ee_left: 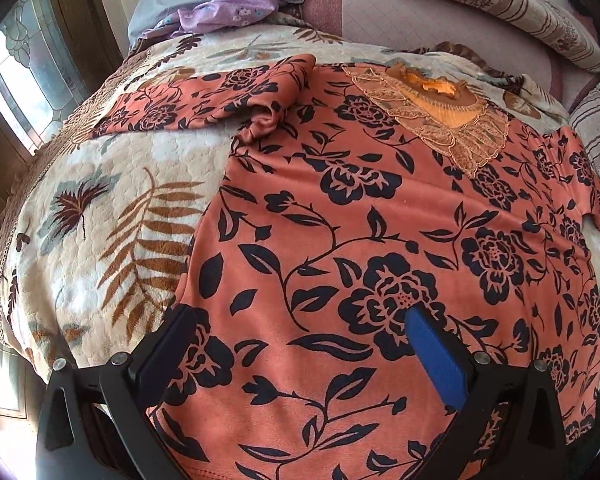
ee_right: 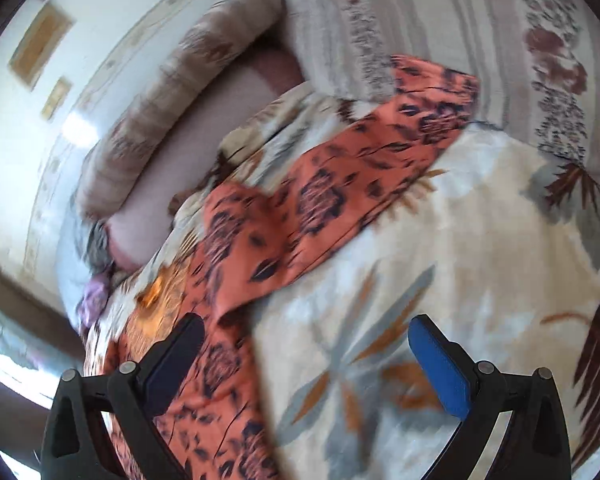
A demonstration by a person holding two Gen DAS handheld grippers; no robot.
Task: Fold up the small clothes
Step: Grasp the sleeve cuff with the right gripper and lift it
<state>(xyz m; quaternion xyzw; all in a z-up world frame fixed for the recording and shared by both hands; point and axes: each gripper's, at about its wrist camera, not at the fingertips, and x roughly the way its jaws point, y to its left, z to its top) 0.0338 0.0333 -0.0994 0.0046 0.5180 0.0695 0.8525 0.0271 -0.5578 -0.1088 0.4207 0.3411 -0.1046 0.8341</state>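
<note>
An orange top [ee_left: 360, 208] with black flowers and a lace collar [ee_left: 432, 116] lies spread flat on the bed, both sleeves out to the sides. My left gripper [ee_left: 300, 316] hovers open over its lower hem, nothing between the fingers. The right wrist view is blurred: the top's right sleeve [ee_right: 360, 176] stretches out across the blanket, and my right gripper [ee_right: 306, 330] stands open above the garment's side edge and the blanket beside it.
A cream leaf-print blanket [ee_left: 112, 208] covers the bed. Striped pillows [ee_left: 500, 12] and a lilac cloth [ee_left: 228, 10] lie at the head. A window [ee_left: 16, 76] is at the left, past the bed's edge. A white wall [ee_right: 32, 92] stands behind.
</note>
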